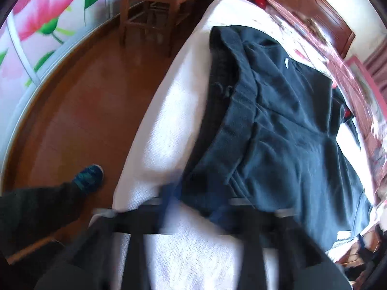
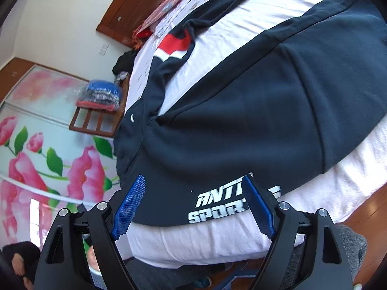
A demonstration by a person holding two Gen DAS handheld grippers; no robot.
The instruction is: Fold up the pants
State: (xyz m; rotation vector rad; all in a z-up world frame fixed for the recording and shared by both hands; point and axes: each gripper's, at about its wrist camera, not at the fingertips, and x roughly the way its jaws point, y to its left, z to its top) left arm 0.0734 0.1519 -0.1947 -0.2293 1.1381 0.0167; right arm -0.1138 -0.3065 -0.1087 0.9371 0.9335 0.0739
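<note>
Dark navy sweatpants lie spread on a bed with a white cover; a small white logo shows near the waist. In the blurred left wrist view my left gripper hangs over the near edge of the pants, its jaws wide apart and nothing pressed between them. In the right wrist view the same pants fill the frame, with white lettering on the near hem. My right gripper stands open just above that hem; its blue pads touch no cloth.
A wooden chair stands on the brown floor beside the bed, and bagged clothes lie on it. A person's blue shoe is near the bed edge. Another dark garment with red and white bands lies farther up the bed.
</note>
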